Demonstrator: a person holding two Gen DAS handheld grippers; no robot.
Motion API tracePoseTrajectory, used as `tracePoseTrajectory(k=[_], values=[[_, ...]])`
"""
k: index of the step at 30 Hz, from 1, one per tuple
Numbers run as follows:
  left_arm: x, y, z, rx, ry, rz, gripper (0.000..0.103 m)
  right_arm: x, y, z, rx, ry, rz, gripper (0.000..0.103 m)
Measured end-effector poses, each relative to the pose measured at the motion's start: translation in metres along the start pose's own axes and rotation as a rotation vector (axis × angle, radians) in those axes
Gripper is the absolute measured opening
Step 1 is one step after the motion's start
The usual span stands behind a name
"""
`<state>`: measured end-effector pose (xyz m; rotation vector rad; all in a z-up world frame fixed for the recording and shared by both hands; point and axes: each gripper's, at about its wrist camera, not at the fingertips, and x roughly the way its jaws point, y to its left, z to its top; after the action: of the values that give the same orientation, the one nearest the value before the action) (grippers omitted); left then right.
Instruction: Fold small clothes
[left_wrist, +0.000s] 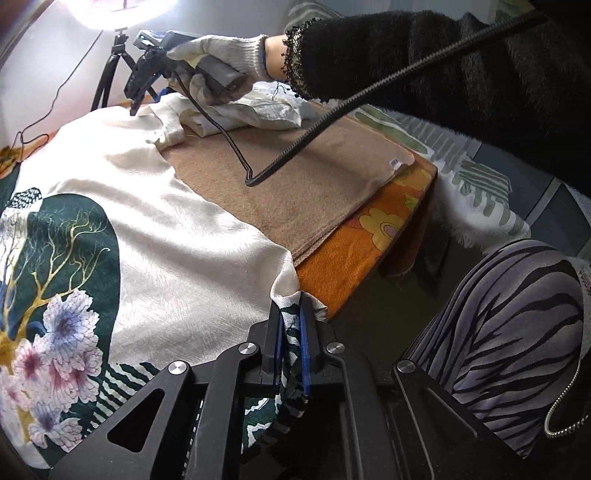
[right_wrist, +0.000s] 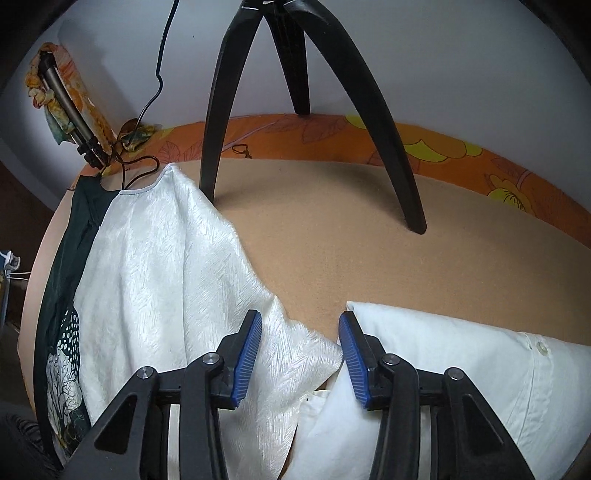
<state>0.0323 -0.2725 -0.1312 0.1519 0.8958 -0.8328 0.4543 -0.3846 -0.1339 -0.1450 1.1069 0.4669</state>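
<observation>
A cream satin garment (left_wrist: 147, 229) with a dark green floral print lies spread on the tan felt mat (left_wrist: 295, 184). My left gripper (left_wrist: 291, 314) is shut on its near corner at the mat's front edge. My right gripper (right_wrist: 301, 328) is open, its blue pads (right_wrist: 248, 354) standing over the garment's far cream corner (right_wrist: 207, 295). In the left wrist view the right gripper (left_wrist: 135, 107) touches down at the garment's far edge, held by a gloved hand (left_wrist: 218, 62).
A folded white shirt (right_wrist: 461, 373) lies to the right of the right gripper. Black tripod legs (right_wrist: 391, 147) stand on the mat behind. An orange floral cloth (left_wrist: 354, 251) covers the table under the mat. A black cable (left_wrist: 332, 114) hangs across.
</observation>
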Motion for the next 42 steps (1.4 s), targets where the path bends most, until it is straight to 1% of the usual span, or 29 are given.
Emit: tracePoseTrajectory(k=[1,2,3,5,7,9,12,14,18,24,28,33,38,41,42], values=[[-0.001,0.0,0.0,0.0,-0.003,0.001,0.006,-0.001,0.001,-0.001,-0.001,-0.002,-0.008,0.036],[-0.002,0.001,0.0,-0.001,-0.007,0.001,0.005,-0.001,0.003,-0.002,-0.005,0.003,-0.006,0.017],[-0.003,0.002,-0.001,-0.006,-0.011,-0.002,0.005,-0.003,0.005,-0.004,-0.007,0.008,0.004,0.01],[-0.006,0.004,-0.001,-0.024,-0.026,-0.01,0.005,-0.01,0.011,-0.005,-0.024,0.0,-0.015,0.004],[-0.01,0.005,0.0,-0.042,-0.042,-0.021,0.004,-0.019,0.017,-0.004,-0.034,-0.012,-0.061,0.003],[-0.014,0.006,0.0,-0.062,-0.06,-0.033,0.004,-0.032,0.015,0.002,-0.001,-0.025,-0.095,0.002],[-0.024,0.012,0.0,-0.101,-0.092,-0.057,0.004,-0.062,0.015,0.017,0.054,-0.084,-0.09,0.002],[-0.032,0.018,-0.002,-0.137,-0.114,-0.071,0.004,-0.076,0.02,0.027,0.075,-0.103,-0.101,0.002],[-0.047,0.034,-0.01,-0.198,-0.151,-0.073,0.003,-0.081,0.047,0.04,0.041,-0.076,-0.178,0.002],[-0.063,0.047,-0.02,-0.257,-0.186,-0.075,0.003,-0.08,0.095,0.051,-0.002,-0.062,-0.221,0.002],[-0.072,0.055,-0.032,-0.292,-0.206,-0.064,0.003,-0.076,0.134,0.06,-0.053,-0.061,-0.248,0.002],[-0.085,0.069,-0.05,-0.35,-0.225,-0.049,0.003,-0.067,0.187,0.074,-0.119,-0.065,-0.261,0.002],[-0.093,0.085,-0.071,-0.408,-0.229,-0.036,0.003,-0.039,0.235,0.082,-0.183,-0.042,-0.272,0.002],[-0.092,0.091,-0.077,-0.423,-0.219,-0.026,0.003,-0.018,0.254,0.083,-0.207,-0.014,-0.269,0.003],[-0.091,0.093,-0.08,-0.427,-0.213,-0.025,0.003,-0.009,0.261,0.082,-0.221,0.003,-0.256,0.004]])
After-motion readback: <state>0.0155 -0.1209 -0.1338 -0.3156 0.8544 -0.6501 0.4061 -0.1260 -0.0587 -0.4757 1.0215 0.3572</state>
